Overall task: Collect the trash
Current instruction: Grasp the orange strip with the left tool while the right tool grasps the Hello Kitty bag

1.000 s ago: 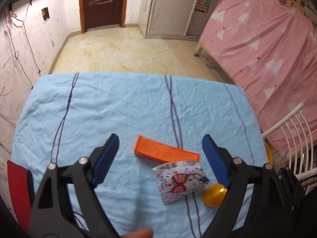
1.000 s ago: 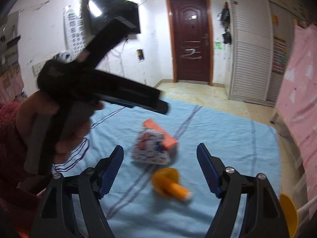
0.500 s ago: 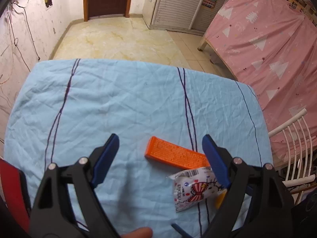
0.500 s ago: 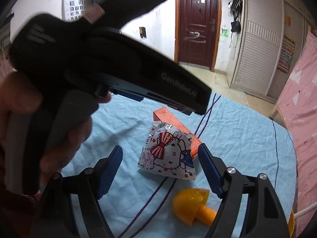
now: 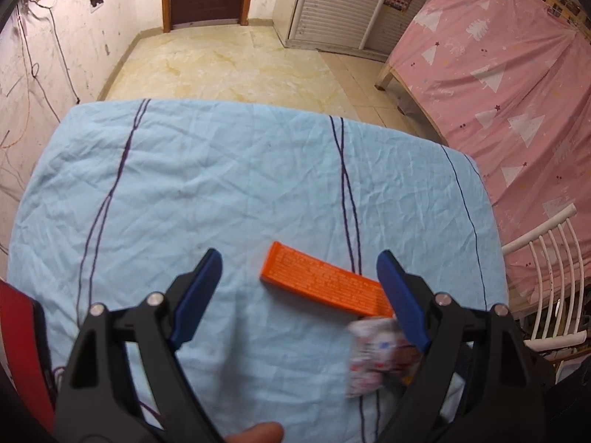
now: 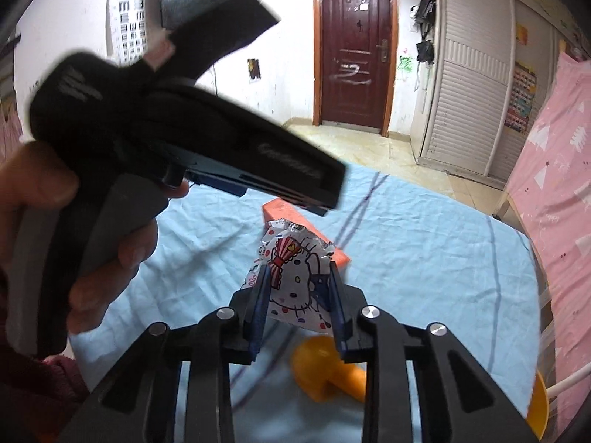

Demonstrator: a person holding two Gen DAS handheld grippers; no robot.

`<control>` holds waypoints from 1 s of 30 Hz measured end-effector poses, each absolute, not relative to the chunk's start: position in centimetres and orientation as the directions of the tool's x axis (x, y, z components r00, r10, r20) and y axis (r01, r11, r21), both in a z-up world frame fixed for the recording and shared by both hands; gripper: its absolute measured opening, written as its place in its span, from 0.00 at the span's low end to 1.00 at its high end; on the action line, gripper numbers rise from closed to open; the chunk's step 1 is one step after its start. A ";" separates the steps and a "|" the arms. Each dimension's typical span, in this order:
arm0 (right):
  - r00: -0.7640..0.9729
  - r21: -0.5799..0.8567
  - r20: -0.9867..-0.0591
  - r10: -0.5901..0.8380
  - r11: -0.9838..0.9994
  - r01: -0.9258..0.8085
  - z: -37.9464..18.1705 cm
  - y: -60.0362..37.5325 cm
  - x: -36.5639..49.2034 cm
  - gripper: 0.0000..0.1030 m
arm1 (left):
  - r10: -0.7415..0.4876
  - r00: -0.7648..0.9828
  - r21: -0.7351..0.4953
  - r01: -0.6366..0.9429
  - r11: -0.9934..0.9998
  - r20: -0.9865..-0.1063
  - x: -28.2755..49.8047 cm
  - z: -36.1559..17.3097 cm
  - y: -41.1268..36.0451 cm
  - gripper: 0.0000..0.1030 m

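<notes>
A white Hello Kitty snack wrapper (image 6: 295, 273) is pinched between the blue pads of my right gripper (image 6: 297, 288), which is shut on it and holds it off the cloth. It shows blurred in the left wrist view (image 5: 376, 354), partly behind my right pad. An orange box (image 5: 325, 284) lies flat on the light blue tablecloth (image 5: 221, 184); it also shows in the right wrist view (image 6: 280, 210) behind the wrapper. My left gripper (image 5: 299, 288) is open and empty above the cloth, just left of the box. It fills the left of the right wrist view.
An orange toy mushroom (image 6: 325, 376) lies on the cloth below the wrapper. A white chair (image 5: 546, 258) stands at the table's right edge, a pink-covered bed (image 5: 498, 74) beyond it. A red object (image 5: 18, 332) is at the left edge.
My right gripper has shut on the wrapper and lifted it off the cloth. My left gripper has drifted left relative to the box and stayed open.
</notes>
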State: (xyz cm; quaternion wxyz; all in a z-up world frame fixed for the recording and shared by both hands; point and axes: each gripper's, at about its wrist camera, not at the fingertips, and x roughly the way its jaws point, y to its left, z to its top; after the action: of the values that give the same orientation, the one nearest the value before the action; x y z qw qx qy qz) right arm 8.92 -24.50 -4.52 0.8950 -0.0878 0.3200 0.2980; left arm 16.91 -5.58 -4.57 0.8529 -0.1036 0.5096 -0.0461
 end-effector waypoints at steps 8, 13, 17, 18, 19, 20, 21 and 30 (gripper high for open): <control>0.693 0.132 -0.541 0.476 0.862 -0.489 -2.3 -32.4 9.0 0.22 | -0.171 0.416 -0.213 -0.057 0.975 -0.893 17.2 -5.9 -7.8 0.80; 0.712 0.147 -0.521 0.472 0.871 -0.469 -1.9 -34.3 8.8 0.22 | -0.148 0.407 -0.191 -0.068 0.979 -0.901 17.7 -6.5 -8.9 0.80; 0.714 0.152 -0.520 0.469 0.873 -0.462 -1.5 -34.3 9.2 0.22 | -0.122 0.416 -0.165 -0.069 0.984 -0.901 18.2 -6.7 -9.4 0.64; 0.715 0.153 -0.520 0.468 0.874 -0.461 -1.5 -34.5 9.3 0.22 | -0.121 0.418 -0.162 -0.066 0.984 -0.900 18.3 -6.6 -9.4 0.58; 0.715 0.156 -0.520 0.467 0.875 -0.458 -1.5 -34.6 9.4 0.22 | -0.115 0.421 -0.154 -0.060 0.986 -0.900 18.3 -6.6 -9.5 0.53; 0.716 0.157 -0.520 0.465 0.876 -0.455 -1.7 -34.6 9.5 0.22 | -0.114 0.423 -0.150 -0.054 0.987 -0.899 18.3 -6.6 -9.5 0.49; 0.718 0.160 -0.520 0.463 0.878 -0.451 -1.7 -34.7 9.5 0.22 | -0.116 0.423 -0.150 -0.050 0.987 -0.899 18.3 -6.6 -9.6 0.47; 0.736 0.179 -0.512 0.443 0.893 -0.412 -2.4 -36.3 9.8 0.22 | -0.093 0.497 -0.121 -0.025 0.992 -0.863 17.5 -5.1 -9.9 0.21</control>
State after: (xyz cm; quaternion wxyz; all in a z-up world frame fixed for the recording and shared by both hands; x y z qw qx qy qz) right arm 9.82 -36.32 -2.37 0.9313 0.0269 0.2815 0.2295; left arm 17.50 -9.93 -5.13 0.8631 -0.0587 0.5013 -0.0195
